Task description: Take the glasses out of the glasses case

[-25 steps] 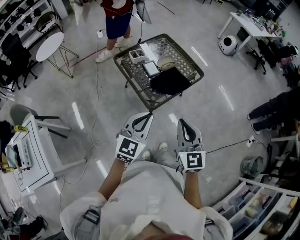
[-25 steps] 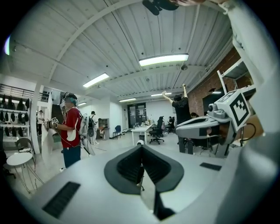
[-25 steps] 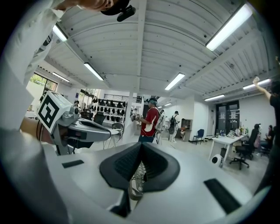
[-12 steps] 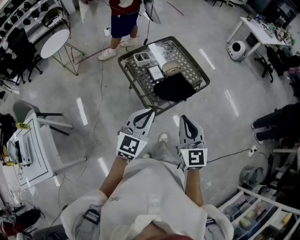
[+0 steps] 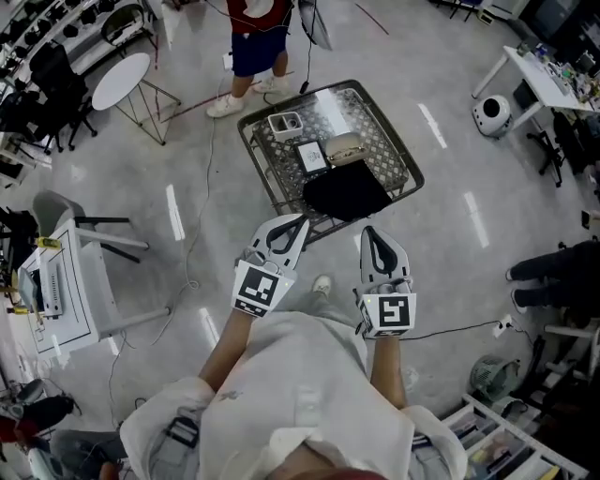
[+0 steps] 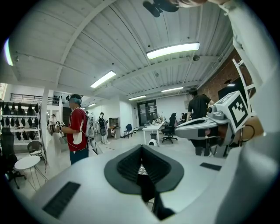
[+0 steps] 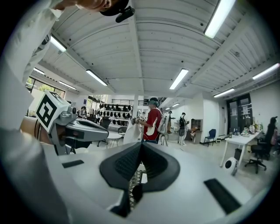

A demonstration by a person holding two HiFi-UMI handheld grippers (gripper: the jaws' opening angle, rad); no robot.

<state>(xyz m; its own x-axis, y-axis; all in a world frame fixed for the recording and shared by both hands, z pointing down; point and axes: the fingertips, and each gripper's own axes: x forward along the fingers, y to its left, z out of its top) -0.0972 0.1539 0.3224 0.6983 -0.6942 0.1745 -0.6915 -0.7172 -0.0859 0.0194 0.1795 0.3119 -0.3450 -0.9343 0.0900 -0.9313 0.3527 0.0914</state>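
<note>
A beige glasses case lies closed on a wire-mesh table, several steps ahead of me. Next to it are a black cloth, a flat white-framed item and a small white box. My left gripper and right gripper are held side by side at chest height, short of the table, both shut and holding nothing. In the left gripper view the left gripper has its jaws pressed together, and the right gripper looks the same in its own view. No glasses are visible.
A person in a red shirt stands beyond the table's far side. A round white table and chairs stand at the far left, a white desk at the left. Cables run across the glossy floor. A white round device sits far right.
The mesh table has drawn closer and slid down and right in the head view. Both grippers stay shut and keep their pose in front of my chest.
</note>
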